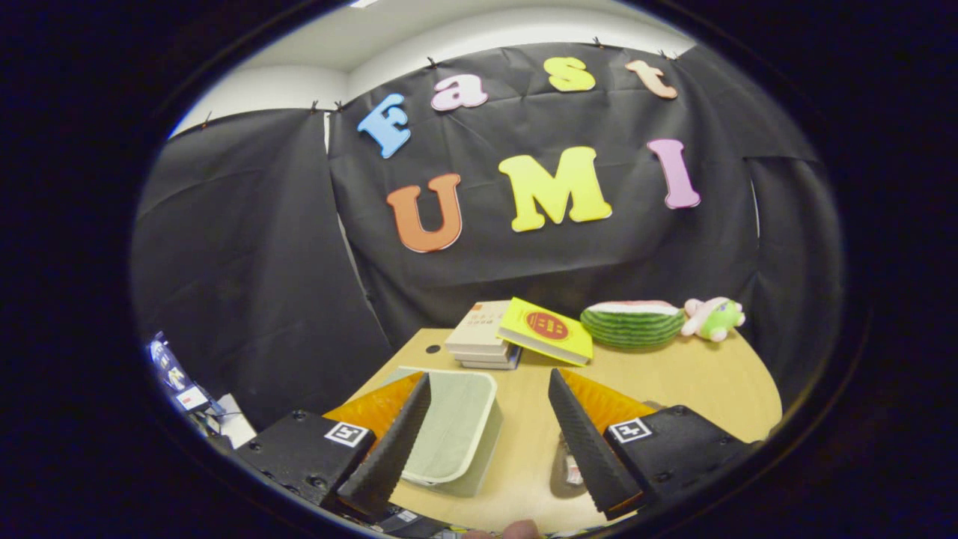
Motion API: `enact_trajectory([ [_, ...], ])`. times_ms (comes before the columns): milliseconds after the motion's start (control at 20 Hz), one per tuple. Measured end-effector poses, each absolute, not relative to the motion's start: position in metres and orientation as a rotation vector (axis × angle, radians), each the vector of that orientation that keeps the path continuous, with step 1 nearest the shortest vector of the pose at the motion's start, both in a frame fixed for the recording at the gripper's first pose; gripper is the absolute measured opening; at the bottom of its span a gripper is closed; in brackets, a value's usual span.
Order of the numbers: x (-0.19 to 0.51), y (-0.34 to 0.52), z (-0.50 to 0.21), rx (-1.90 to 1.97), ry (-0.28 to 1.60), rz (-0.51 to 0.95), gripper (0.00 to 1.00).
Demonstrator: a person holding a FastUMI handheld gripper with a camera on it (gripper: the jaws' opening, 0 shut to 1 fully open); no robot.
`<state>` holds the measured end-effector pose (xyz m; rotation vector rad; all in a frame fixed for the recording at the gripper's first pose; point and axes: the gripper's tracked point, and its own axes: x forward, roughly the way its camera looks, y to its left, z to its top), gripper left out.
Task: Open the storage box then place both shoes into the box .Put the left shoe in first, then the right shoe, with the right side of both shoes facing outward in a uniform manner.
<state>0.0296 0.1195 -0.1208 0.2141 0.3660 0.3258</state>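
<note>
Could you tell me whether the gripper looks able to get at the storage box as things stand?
Probably yes. The gripper is open, and the storage box lies on the table between and just ahead of its fingers, nothing in between.

Even overhead light, sharp centre, fisheye bending at edges

claw (486, 442) held level, fingers spread wide

A: What kind of place is this?
B: A staged recording booth, not a home. Black cloth (247, 254) is clipped up as walls around one wooden table (673, 382).
A: Props?
B: Stacked books (486, 337), a watermelon toy (632, 323), a plush toy (715, 318).
</note>
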Motion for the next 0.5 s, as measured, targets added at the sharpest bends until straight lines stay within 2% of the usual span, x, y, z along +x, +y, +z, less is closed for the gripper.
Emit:
enact_trajectory([
  [500,0.029,0.155,-0.228,0.297,0.627,0.395,1.00],
])
